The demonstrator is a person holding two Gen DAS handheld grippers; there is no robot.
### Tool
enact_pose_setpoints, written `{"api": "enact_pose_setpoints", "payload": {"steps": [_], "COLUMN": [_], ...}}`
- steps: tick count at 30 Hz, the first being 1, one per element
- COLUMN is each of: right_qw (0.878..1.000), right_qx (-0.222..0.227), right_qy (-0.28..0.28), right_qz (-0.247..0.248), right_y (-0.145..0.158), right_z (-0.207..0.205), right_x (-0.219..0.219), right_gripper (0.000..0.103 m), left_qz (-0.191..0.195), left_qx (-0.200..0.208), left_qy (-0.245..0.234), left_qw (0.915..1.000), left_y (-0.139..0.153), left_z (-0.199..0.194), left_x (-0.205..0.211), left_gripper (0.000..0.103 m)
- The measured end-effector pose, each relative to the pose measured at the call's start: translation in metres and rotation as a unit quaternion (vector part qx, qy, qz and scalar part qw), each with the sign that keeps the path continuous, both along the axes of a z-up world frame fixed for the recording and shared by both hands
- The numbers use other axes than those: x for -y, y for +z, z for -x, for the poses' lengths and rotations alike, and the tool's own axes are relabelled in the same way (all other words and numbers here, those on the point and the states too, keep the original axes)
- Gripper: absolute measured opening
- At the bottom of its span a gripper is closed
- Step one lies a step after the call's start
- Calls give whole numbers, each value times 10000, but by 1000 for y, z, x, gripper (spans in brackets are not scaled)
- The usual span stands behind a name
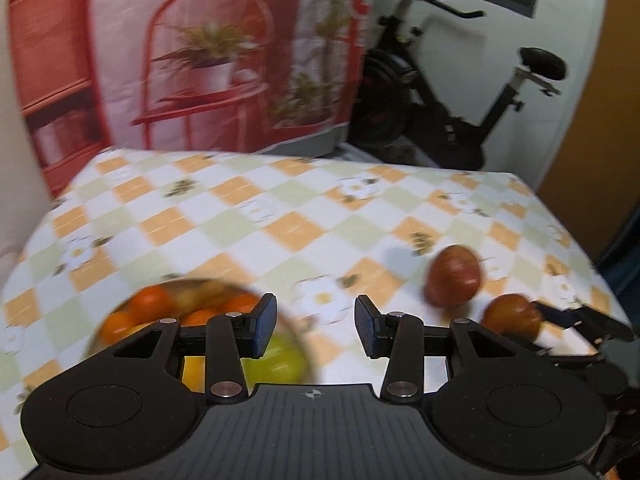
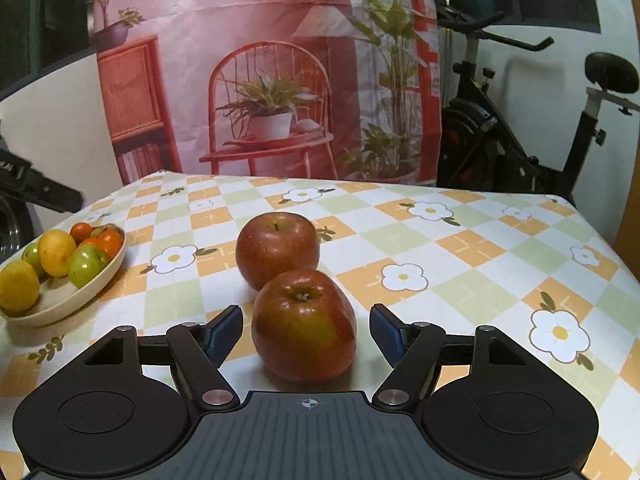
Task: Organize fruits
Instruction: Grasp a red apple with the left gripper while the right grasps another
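Observation:
Two red apples sit on the checked tablecloth. In the right wrist view the near apple [image 2: 304, 326] lies between the open fingers of my right gripper [image 2: 306, 334], which do not touch it. The far apple [image 2: 277, 255] stands just behind it. A beige bowl [image 2: 102, 280] at the left holds oranges, lemons and green fruit. In the blurred left wrist view my left gripper [image 1: 316, 326] is open and empty above the bowl's right side [image 1: 120, 308]. Both apples [image 1: 454, 280] [image 1: 510, 316] lie to its right, and the right gripper [image 1: 576, 324] is by the nearer one.
The table [image 2: 480, 256] carries a floral checked cloth. A printed backdrop [image 2: 260, 80] hangs behind the far edge. An exercise bike [image 2: 520, 120] stands at the back right. The left gripper's finger [image 2: 40, 188] shows at the left edge of the right wrist view.

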State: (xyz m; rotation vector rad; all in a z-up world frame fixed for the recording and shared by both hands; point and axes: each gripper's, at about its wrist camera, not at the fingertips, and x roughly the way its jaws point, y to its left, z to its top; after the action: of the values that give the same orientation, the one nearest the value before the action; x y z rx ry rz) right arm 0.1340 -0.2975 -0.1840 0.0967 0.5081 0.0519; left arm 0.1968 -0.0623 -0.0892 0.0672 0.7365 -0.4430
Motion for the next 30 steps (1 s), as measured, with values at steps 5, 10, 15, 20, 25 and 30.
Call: {"api": "enact_pose_setpoints", "payload": {"steps": [5, 10, 15, 20, 25, 30], "right_qw": [9998, 9995, 9990, 9970, 9968, 9957], "right_qx": [-109, -132, -239, -395, -419, -436], "right_qy": [14, 84, 90, 67, 144, 155], "right_qz": [-176, -260, -375, -663, -673, -805], "right_y": [-2, -3, -4, -7, -8, -8], "right_z": [-1, -1, -5, -9, -9, -10], "right_x": [5, 6, 9, 17, 15, 19], "right_gripper": [66, 66, 65, 63, 60, 58], "left_qz": [149, 322, 400, 477, 446, 442], "left_qx": [-62, -207, -381, -665, -803, -905], "left_qy": [-475, -824, -1153, -1354, -1469, -1597], "left_qw": [9987, 9959, 9918, 9874, 9849, 9820], "left_y": [-5, -12, -26, -40, -48, -51], "left_z": [0, 0, 0, -3, -6, -8], "left_x": [48, 85, 116, 131, 137, 143], "left_gripper": [45, 45, 45, 45, 45, 45]}}
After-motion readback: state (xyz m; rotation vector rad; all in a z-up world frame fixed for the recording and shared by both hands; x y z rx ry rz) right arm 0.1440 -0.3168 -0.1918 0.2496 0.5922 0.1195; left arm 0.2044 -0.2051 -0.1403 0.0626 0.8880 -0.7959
